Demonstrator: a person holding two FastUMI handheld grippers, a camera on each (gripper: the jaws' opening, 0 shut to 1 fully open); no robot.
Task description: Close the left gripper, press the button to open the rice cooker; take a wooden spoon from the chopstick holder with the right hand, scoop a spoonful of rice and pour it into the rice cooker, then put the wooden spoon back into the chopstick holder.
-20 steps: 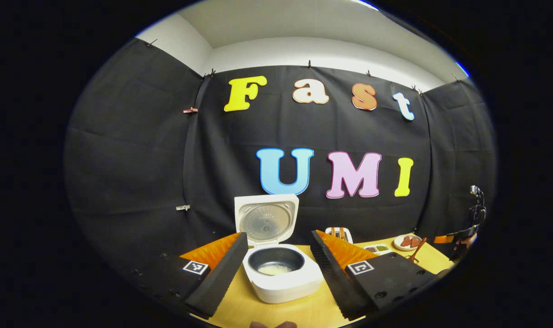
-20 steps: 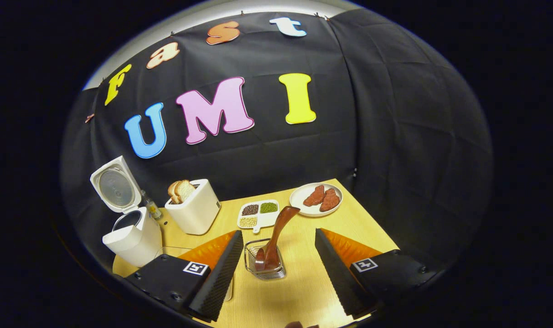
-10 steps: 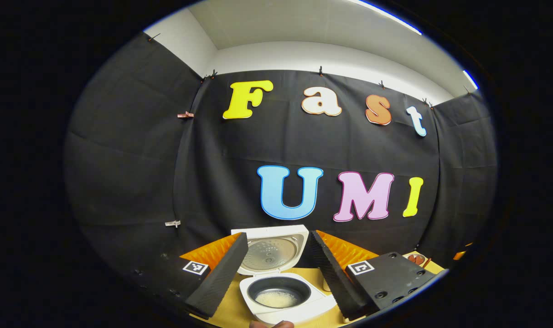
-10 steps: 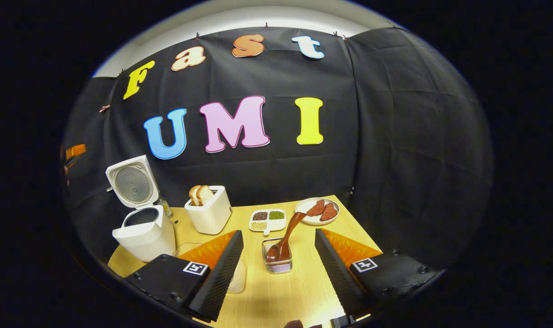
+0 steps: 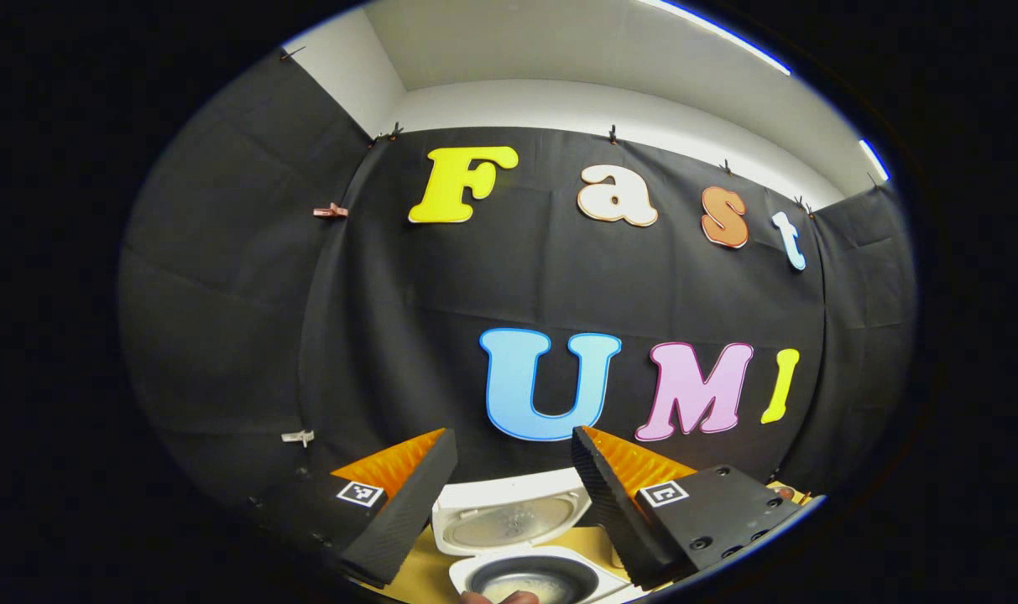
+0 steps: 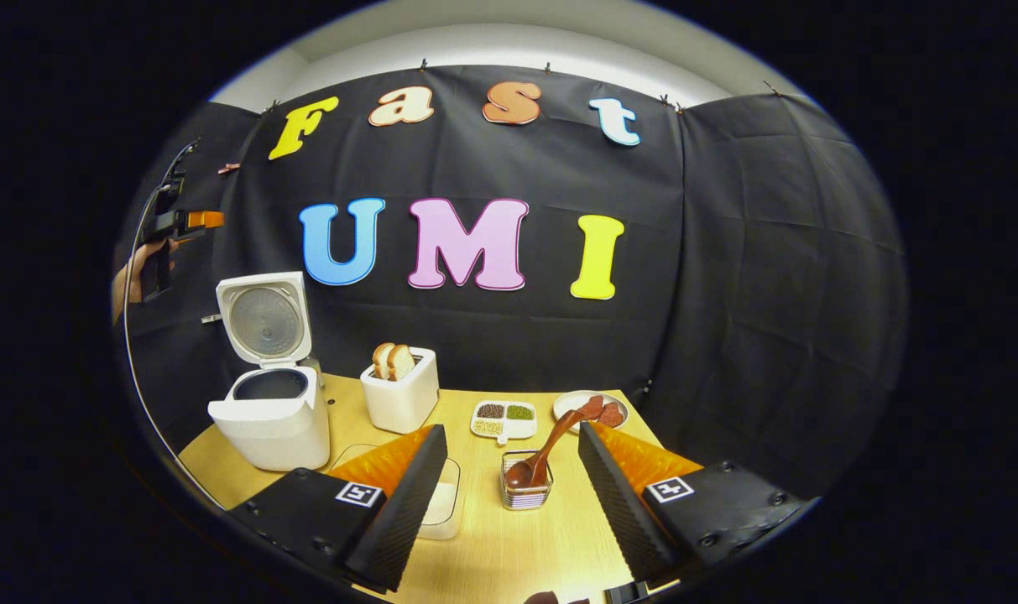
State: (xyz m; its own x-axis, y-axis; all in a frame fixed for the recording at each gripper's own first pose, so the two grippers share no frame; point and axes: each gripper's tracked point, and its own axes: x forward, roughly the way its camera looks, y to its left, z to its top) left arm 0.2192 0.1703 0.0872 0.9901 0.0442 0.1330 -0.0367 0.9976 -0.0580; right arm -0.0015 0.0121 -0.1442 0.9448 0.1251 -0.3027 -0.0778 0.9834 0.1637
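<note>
The white rice cooker [image 6: 269, 419] stands on the left of the table with its lid [image 6: 263, 323] up. In the left gripper view its lid [image 5: 509, 522] and dark pot [image 5: 529, 579] sit at the bottom edge, below my open left gripper [image 5: 511, 433]. A hand holds that left gripper [image 6: 177, 223] high above the cooker. The wooden spoon [image 6: 550, 443] leans in the wire chopstick holder [image 6: 525, 493], bowl down. My right gripper [image 6: 513, 428] is open, back from the holder and holding nothing.
A white toaster with bread [image 6: 401, 394] stands behind the holder. A small divided tray of beans [image 6: 503, 419] and a plate of meat [image 6: 594, 408] lie farther back. A clear container of rice [image 6: 441, 503] sits partly behind my finger on the wooden table [image 6: 509, 554].
Both grippers have pulled back and risen. The cooker has slid to the bottom of the left gripper view. The holder with the spoon now looks smaller and farther in the right gripper view.
</note>
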